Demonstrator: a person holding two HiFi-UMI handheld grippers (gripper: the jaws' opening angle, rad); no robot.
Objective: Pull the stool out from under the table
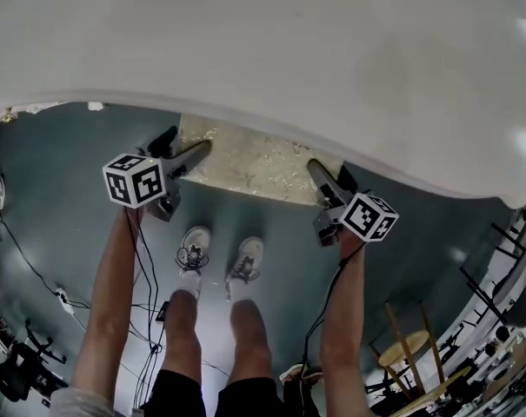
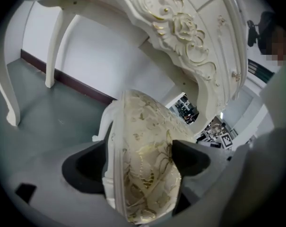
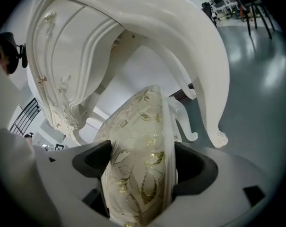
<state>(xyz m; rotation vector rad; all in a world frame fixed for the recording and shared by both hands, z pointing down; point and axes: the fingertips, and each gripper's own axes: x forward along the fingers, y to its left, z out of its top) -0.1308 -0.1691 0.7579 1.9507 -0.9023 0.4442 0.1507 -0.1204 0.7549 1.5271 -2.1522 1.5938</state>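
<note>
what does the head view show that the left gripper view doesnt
Only the head view: the person's bare legs and white sneakers, and the white table's plain top from above.

Only the left gripper view: the carved rose ornament on the table's front, its curved white leg, and the left gripper with a jaw on either side of the seat's edge.

Both: the stool's cream cushion with its gold leaf pattern, and the grey-green floor.
</note>
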